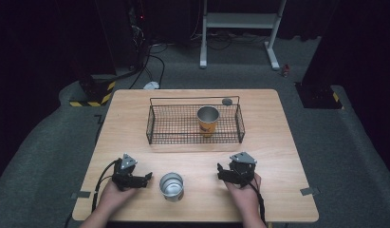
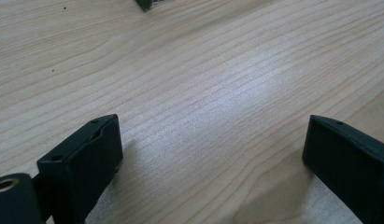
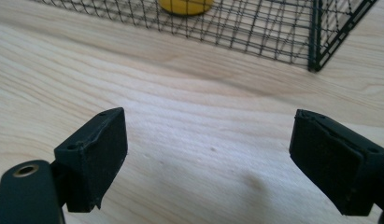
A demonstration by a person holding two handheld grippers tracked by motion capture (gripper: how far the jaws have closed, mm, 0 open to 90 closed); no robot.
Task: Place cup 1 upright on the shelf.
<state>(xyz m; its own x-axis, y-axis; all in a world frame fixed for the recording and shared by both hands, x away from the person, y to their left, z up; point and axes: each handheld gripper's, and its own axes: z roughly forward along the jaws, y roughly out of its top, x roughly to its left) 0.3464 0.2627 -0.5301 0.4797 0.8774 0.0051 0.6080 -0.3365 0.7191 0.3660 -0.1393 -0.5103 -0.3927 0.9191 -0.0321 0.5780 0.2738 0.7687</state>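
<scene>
Left tool: released, nothing between its jaws; it lies low over the worktop in the person's left hand, jaws aimed at the steel cup just beside it, not touching.
Right tool: released, jaws wide with bare wood between them; held in the right hand, right of the steel cup with a clear gap.
Steel cup: upright on the worktop between the two tools, close to the near edge, mouth up.
Yellow cup: upright inside the basket, in its right half.
Basket: black wire, in the middle of the worktop toward the far side; its left half holds nothing.
Disc: small, grey, on the worktop just behind the basket's far right corner.
High view adds: both cups, both hands, the whole worktop and the grey floor around it.
Left tool view adds: wood grain under the jaws and a dark corner at the top edge, too cropped to name.
Right tool view adds: the basket's near wall and corner post, and the yellow cup's base through the mesh.
Open room: bare wood between basket and tools, and along the left and right worktop edges.
</scene>
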